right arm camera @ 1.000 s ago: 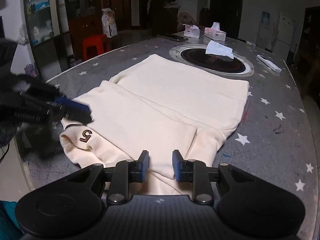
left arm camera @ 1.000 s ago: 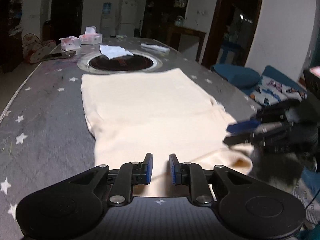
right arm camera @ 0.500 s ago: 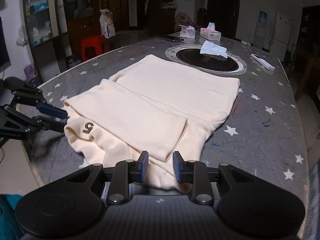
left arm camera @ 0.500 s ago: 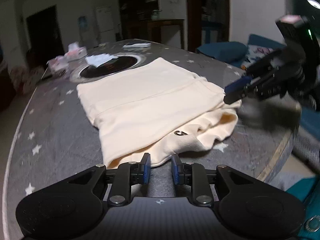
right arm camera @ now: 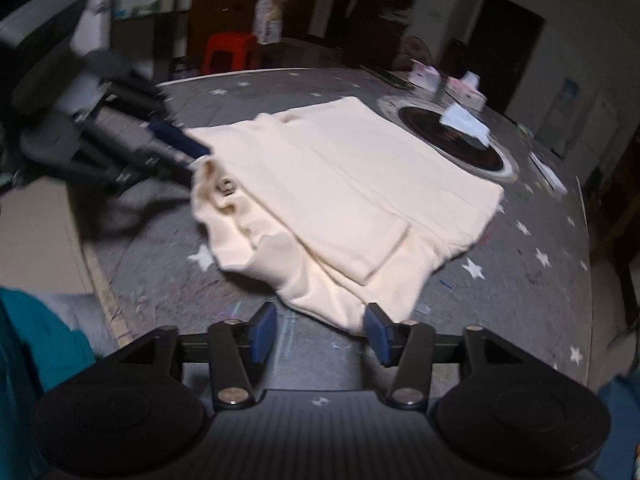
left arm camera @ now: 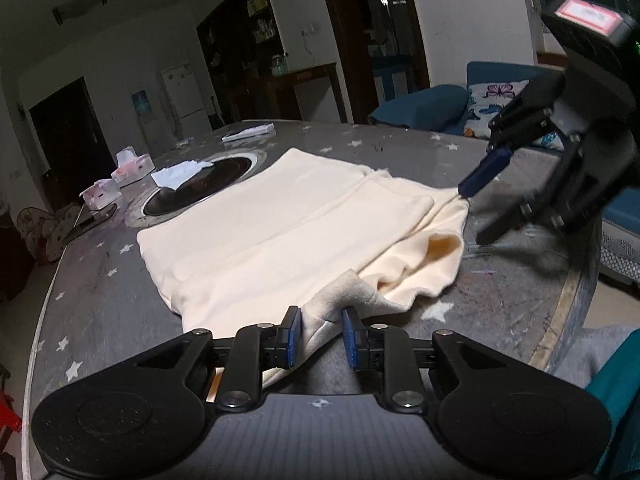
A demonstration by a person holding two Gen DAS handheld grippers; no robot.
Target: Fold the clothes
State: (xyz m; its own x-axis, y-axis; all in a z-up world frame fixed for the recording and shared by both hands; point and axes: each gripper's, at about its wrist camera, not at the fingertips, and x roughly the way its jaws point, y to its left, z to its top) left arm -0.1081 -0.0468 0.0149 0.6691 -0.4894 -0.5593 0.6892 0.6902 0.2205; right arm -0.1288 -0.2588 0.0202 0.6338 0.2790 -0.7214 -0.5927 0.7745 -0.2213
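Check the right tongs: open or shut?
Open. In the right wrist view the right tongs stand wide apart, with the cream garment's near edge lying between them, not pinched.

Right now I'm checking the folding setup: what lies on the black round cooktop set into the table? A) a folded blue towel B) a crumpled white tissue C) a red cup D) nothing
B: a crumpled white tissue lies on the black cooktop, beyond the cream garment.

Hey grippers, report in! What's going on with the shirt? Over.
Left gripper open, cloth corner between its fingers. Right gripper open at the hem. Cream garment partly folded on the table. Nothing blocking.
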